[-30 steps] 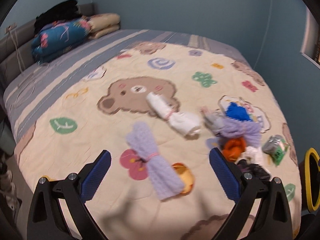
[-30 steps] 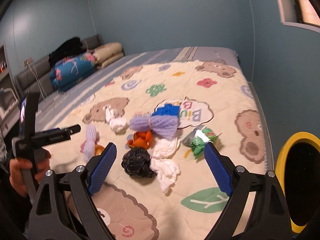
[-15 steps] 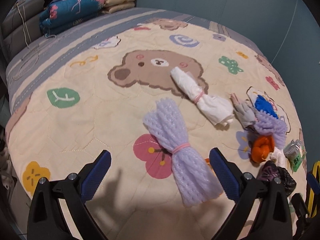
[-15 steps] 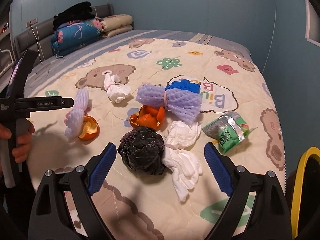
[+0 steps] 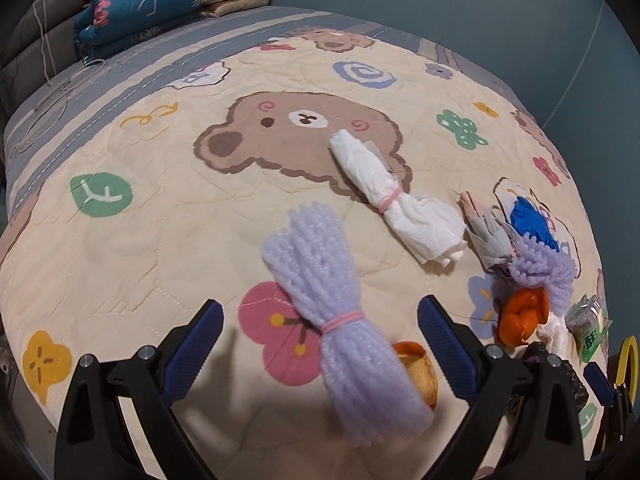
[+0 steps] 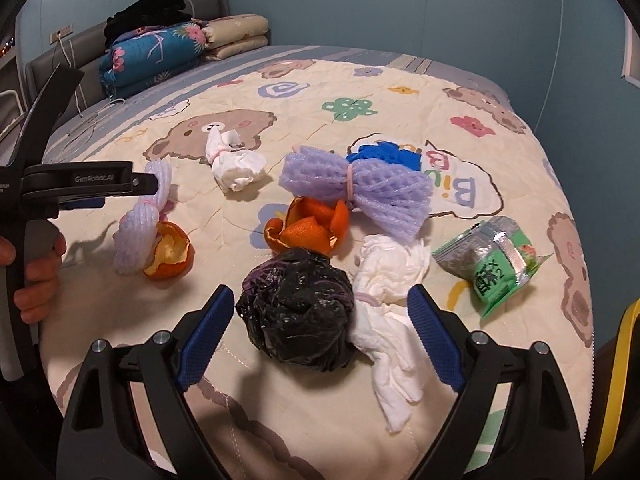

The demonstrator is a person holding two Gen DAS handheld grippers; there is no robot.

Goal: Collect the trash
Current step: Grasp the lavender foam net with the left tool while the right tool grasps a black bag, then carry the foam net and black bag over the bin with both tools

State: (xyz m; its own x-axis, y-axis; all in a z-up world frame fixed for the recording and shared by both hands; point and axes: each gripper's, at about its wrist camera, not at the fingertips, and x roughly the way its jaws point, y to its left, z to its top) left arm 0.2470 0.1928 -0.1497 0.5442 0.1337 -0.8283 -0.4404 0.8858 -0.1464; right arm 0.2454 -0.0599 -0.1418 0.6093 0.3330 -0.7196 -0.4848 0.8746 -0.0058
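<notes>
Trash lies scattered on a cartoon bear quilt (image 5: 160, 208). My left gripper (image 5: 320, 328) hovers over a lilac foam net bundle (image 5: 332, 312) tied with a pink band; its jaws are closing, wide apart, pads clear of the net. An orange peel (image 5: 416, 368) lies under the net's near end. In the right wrist view a crumpled black plastic bag (image 6: 298, 308) sits between the blue pads of my right gripper (image 6: 318, 316), whose jaws are closing without touching it. A white tissue wad (image 6: 384, 288) lies beside the bag, partly behind the right pad.
Also on the quilt: a tied white tissue (image 5: 396, 208), a second lilac net (image 6: 356, 192), an open orange peel (image 6: 308, 228), a blue item (image 6: 384, 154) and a green snack wrapper (image 6: 496, 264). Folded blankets (image 6: 156, 52) are stacked by the headboard. A yellow-rimmed bin (image 6: 616, 392) stands right of the bed.
Both grippers dropped closer to the quilt. The lilac net now fills the space before the left jaws, and the black bag has come in between the right jaws. Both jaw pairs narrowed slightly.
</notes>
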